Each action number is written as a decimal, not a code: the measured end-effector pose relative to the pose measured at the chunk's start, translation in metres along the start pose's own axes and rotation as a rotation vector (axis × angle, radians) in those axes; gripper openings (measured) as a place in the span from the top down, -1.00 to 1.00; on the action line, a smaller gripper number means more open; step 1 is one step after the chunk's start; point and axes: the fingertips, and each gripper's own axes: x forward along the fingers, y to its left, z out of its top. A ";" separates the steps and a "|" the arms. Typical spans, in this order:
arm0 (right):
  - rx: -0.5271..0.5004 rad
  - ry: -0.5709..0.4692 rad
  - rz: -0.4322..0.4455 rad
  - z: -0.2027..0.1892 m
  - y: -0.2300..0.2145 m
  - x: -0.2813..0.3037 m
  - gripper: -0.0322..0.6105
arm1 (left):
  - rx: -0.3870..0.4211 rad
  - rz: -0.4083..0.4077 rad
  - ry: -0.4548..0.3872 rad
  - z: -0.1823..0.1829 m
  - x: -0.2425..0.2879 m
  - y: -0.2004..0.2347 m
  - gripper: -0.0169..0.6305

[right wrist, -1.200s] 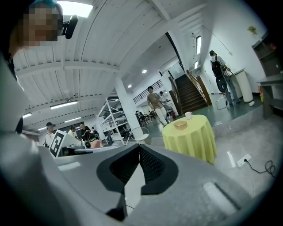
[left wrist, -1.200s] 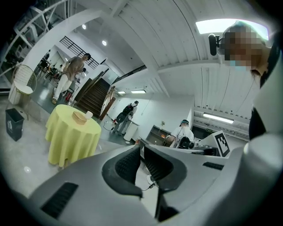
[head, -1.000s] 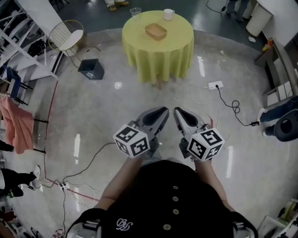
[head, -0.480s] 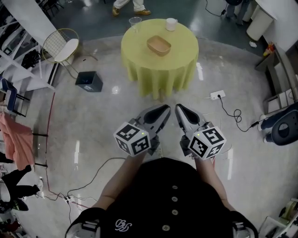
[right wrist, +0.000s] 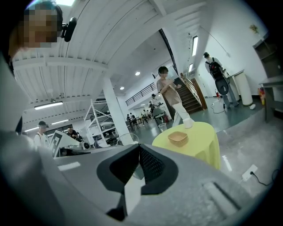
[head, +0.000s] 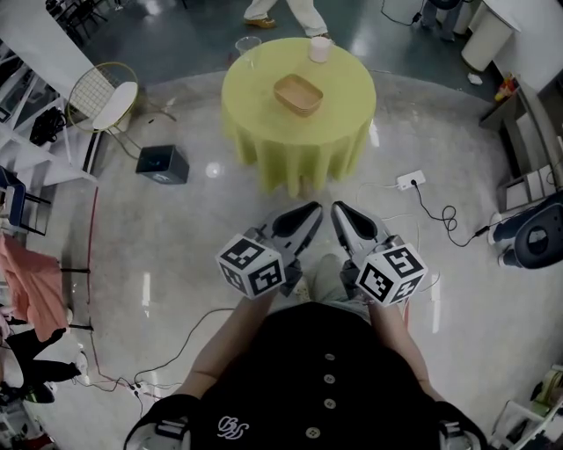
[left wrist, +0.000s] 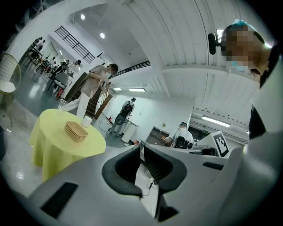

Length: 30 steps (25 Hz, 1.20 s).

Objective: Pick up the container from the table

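A shallow wooden container (head: pixel 297 93) lies on a round table with a yellow cloth (head: pixel 264 132), some way ahead of me across the floor. A white cup (head: pixel 319 49) and a clear glass (head: pixel 247 46) stand at the table's far edge. My left gripper (head: pixel 312 211) and right gripper (head: pixel 339 211) are held side by side in front of my body, both shut and empty, well short of the table. The left gripper view shows the container (left wrist: pixel 76 131) far left of the shut left gripper (left wrist: pixel 142 149). In the right gripper view the container (right wrist: pixel 178 138) sits right of the shut right gripper (right wrist: pixel 139 149).
A wire chair (head: pixel 101 92) and a dark box (head: pixel 161 163) stand left of the table. A power strip with a cable (head: pixel 409 183) lies on the floor to the right. A person (head: pixel 281 10) walks just behind the table. Shelves and equipment line the right side.
The table and container have come nearer and lower in the head view as I walk toward them. A person has come into view behind the table. Both grippers stay shut.
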 end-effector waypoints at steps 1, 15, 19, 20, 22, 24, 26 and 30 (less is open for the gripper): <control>0.002 0.005 -0.001 -0.001 -0.002 0.002 0.89 | -0.006 0.003 0.002 -0.001 0.002 0.004 0.84; -0.018 0.044 0.046 0.028 -0.066 0.079 0.89 | -0.015 0.061 -0.017 0.030 0.065 0.076 0.84; -0.024 0.044 0.068 0.050 -0.096 0.109 0.89 | -0.028 0.078 -0.036 0.048 0.096 0.103 0.84; -0.024 0.045 0.073 0.056 -0.104 0.117 0.89 | -0.031 0.083 -0.041 0.053 0.104 0.110 0.84; -0.023 0.049 0.083 0.068 -0.119 0.132 0.89 | -0.035 0.090 -0.047 0.064 0.121 0.123 0.84; -0.025 0.053 0.097 0.079 -0.132 0.147 0.89 | -0.036 0.100 -0.055 0.075 0.136 0.135 0.84; -0.030 0.063 0.116 0.088 -0.142 0.163 0.89 | -0.037 0.112 -0.065 0.085 0.148 0.149 0.84; -0.049 0.091 0.148 0.102 -0.160 0.193 0.89 | -0.049 0.128 -0.080 0.103 0.175 0.176 0.84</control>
